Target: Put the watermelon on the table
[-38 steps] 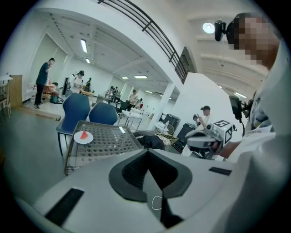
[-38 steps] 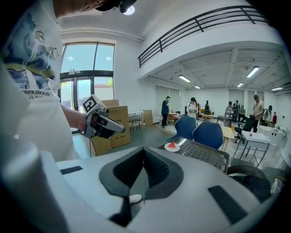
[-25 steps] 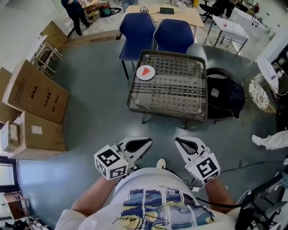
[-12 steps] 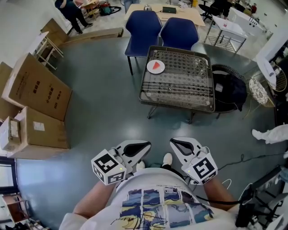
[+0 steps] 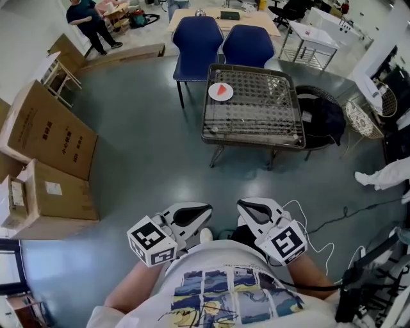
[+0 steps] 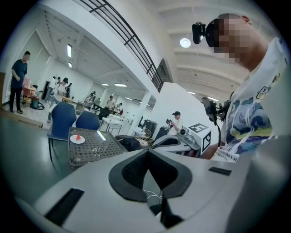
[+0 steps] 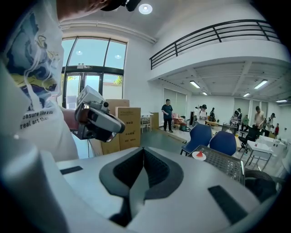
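A red watermelon slice (image 5: 221,90) lies on a white plate (image 5: 215,96) at the far left corner of a low perforated metal table (image 5: 256,115), well ahead of me across the floor. Held close to my body, the left gripper (image 5: 204,210) and the right gripper (image 5: 242,206) are both shut with nothing in them. In the left gripper view the slice (image 6: 77,137) and table (image 6: 93,146) are far beyond the closed left gripper (image 6: 148,152). The right gripper view has the slice (image 7: 198,154) small past the closed right gripper (image 7: 142,150).
Two blue chairs (image 5: 198,40) stand behind the table, with a wooden desk (image 5: 221,16) beyond. Cardboard boxes (image 5: 48,134) line the left. A black bag on a round stand (image 5: 323,122) is right of the table. Cables (image 5: 320,224) trail on the floor. A person (image 5: 86,22) stands far left.
The table with the plate now looks smaller and farther up in the head view, so I have drawn back from it. Both grippers stayed shut and sit slightly lower in the frame.
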Demonstrator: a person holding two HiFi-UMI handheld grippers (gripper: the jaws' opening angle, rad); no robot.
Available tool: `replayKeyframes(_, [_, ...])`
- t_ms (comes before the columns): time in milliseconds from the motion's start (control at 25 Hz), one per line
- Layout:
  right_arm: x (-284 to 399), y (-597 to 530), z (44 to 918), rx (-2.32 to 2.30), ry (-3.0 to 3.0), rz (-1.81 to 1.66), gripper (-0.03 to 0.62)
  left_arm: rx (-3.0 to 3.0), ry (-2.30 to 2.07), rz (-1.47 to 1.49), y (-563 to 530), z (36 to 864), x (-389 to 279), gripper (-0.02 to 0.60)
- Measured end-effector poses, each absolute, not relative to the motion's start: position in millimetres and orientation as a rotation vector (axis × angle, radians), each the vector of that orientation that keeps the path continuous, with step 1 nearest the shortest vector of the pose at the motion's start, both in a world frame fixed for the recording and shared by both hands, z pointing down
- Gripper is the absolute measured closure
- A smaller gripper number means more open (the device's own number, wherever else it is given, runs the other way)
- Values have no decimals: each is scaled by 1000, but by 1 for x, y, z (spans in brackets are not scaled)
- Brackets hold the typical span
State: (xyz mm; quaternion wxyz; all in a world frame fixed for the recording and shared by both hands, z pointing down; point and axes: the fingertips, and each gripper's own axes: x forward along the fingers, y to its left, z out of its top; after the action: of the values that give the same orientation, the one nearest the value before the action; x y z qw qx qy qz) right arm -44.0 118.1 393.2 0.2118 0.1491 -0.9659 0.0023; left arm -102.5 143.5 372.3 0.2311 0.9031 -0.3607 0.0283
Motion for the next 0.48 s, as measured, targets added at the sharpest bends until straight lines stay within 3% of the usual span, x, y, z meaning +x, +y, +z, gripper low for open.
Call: replayKeyframes(480, [-56,168,393,411,-2659,-15,582,2511,-946,47,181,377,-107,572])
